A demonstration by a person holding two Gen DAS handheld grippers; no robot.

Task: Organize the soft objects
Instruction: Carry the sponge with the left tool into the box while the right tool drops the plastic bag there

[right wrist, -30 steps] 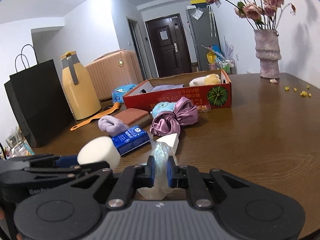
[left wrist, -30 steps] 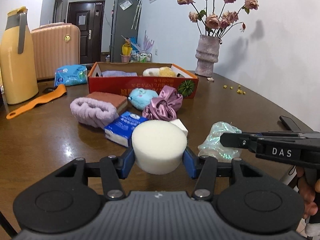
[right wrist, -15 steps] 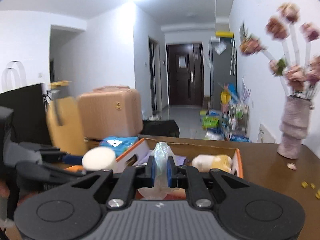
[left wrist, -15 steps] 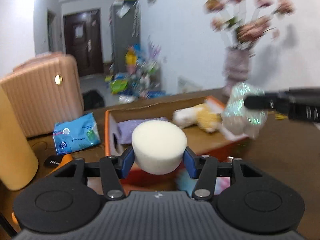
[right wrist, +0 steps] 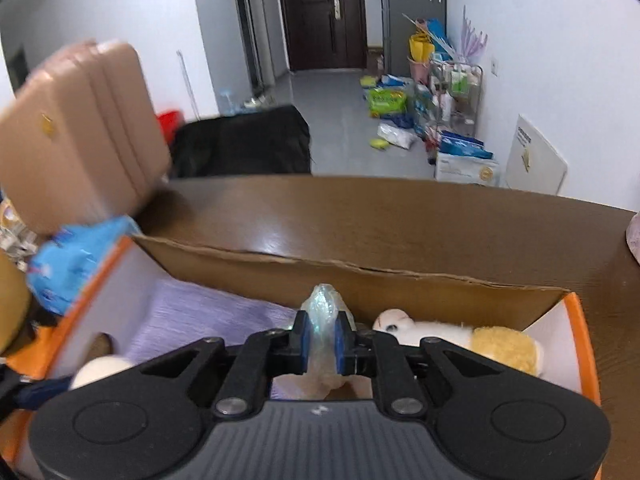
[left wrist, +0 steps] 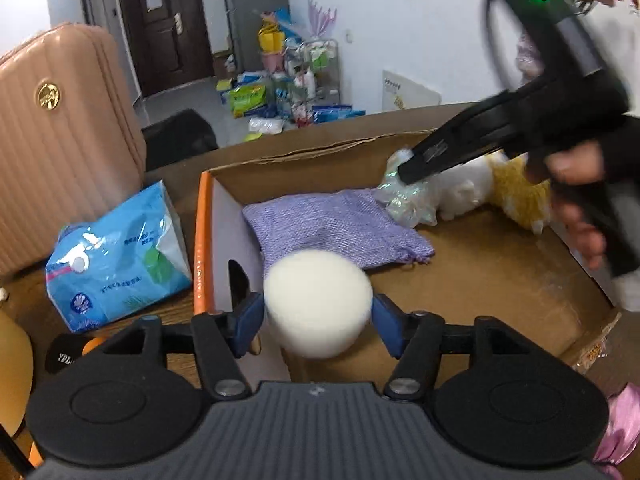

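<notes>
My left gripper [left wrist: 318,316] is shut on a white round sponge [left wrist: 318,302] and holds it over the near left part of the open cardboard box [left wrist: 500,292]. My right gripper [right wrist: 321,338] is shut on a shiny iridescent plastic bag [right wrist: 321,320] and holds it low over the box's back middle; it also shows in the left wrist view [left wrist: 408,196]. In the box lie a purple knit cloth [left wrist: 332,224] and a white and yellow plush toy [left wrist: 496,190].
A blue tissue pack [left wrist: 116,256] lies on the brown table [right wrist: 380,220] left of the box. A pink suitcase [left wrist: 60,140] stands behind it. A pink satin scrunchie [left wrist: 618,428] shows at the lower right. The yellow flask's edge [left wrist: 12,368] is at far left.
Both grippers have risen from the table and moved forward over the box, each carrying its object. The right gripper has lowered the bag toward the box's back.
</notes>
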